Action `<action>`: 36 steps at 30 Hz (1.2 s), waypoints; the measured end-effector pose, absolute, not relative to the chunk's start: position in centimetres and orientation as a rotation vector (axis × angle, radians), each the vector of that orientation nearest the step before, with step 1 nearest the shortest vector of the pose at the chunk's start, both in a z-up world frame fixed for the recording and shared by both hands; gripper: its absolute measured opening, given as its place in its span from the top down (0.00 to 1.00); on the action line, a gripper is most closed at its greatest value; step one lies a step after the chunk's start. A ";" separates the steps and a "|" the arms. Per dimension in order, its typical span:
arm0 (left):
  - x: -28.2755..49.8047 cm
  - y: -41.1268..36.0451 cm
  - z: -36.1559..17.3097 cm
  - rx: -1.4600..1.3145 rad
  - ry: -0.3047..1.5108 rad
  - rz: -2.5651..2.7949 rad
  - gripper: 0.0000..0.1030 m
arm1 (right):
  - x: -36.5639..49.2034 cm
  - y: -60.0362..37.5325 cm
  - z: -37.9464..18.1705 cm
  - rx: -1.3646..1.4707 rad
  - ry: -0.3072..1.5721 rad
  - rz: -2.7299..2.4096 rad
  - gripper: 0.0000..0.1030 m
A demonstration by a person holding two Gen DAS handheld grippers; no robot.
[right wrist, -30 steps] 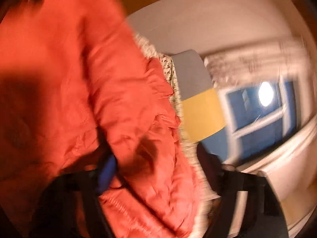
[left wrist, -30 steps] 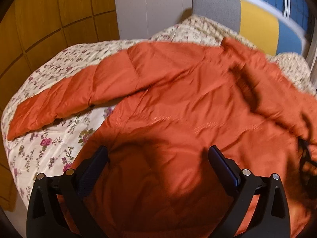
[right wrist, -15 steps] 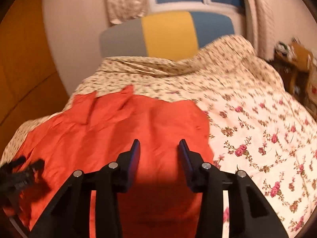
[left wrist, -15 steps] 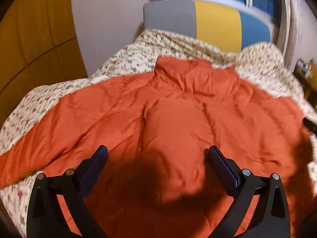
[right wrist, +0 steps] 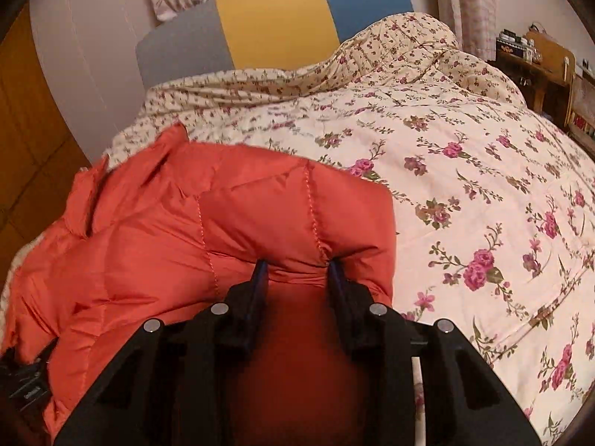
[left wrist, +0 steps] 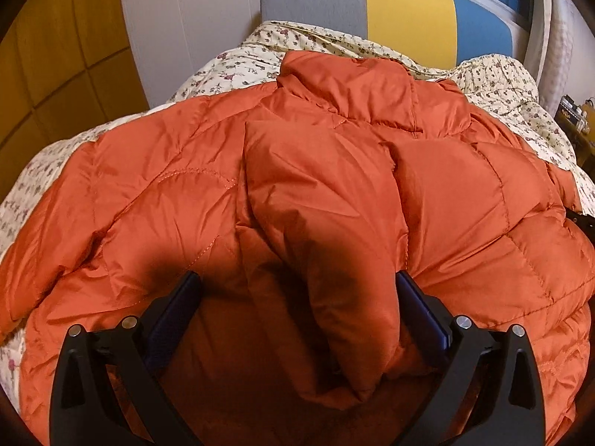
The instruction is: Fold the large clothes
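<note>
An orange puffer jacket (left wrist: 334,186) lies spread on the bed, collar toward the headboard. One sleeve is folded across its back, its cuff lying between my left gripper's (left wrist: 297,290) wide open jaws. In the right wrist view my right gripper (right wrist: 297,271) presses down on the jacket's (right wrist: 223,223) right side, jaws narrowly apart with padded fabric bulging between them. The left gripper body (right wrist: 22,383) shows at the lower left edge there.
A floral quilt (right wrist: 465,186) covers the bed. A grey, yellow and blue headboard (left wrist: 390,18) stands behind. Wooden panels (left wrist: 55,55) line the left wall. A wooden shelf unit with small items (right wrist: 539,63) stands at the right.
Both grippers have moved down closer to the jacket. A sleeve now lies folded over the back. The right gripper's jaws have narrowed and press into the fabric.
</note>
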State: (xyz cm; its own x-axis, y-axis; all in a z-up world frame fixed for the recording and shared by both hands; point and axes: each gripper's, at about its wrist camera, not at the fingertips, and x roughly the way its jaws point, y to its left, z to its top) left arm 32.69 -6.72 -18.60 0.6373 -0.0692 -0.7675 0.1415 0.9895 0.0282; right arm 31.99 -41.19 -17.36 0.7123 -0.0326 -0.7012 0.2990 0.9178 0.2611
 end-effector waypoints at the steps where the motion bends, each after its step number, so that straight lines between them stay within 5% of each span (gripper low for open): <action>1: 32.7 -6.7 -18.6 0.088 0.871 -0.121 0.03 | 30.8 -41.1 -17.2 0.386 0.732 -0.199 0.69; 8: 32.6 -6.8 -18.4 0.084 0.867 -0.122 0.03 | 24.1 -38.9 -15.6 0.347 0.727 -0.207 0.66; 17: 32.8 -6.7 -18.3 0.083 0.868 -0.128 0.03 | 25.6 -38.6 -18.3 0.311 0.846 -0.272 0.54; 22: 31.7 -5.2 -16.9 0.034 0.877 -0.180 0.03 | 25.3 -39.0 -18.5 0.313 0.854 -0.323 0.34; 36: 26.4 15.7 -12.9 -0.317 0.762 0.160 0.03 | 25.4 -38.2 -18.2 0.225 0.862 -0.413 0.20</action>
State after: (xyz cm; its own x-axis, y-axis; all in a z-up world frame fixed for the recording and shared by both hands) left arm 26.40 15.70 -12.88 0.7143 0.0279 -0.6993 -0.2559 0.9404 -0.2239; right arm 25.39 -38.24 -18.19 0.5786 -0.2604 -0.7730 0.4390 0.8981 0.0261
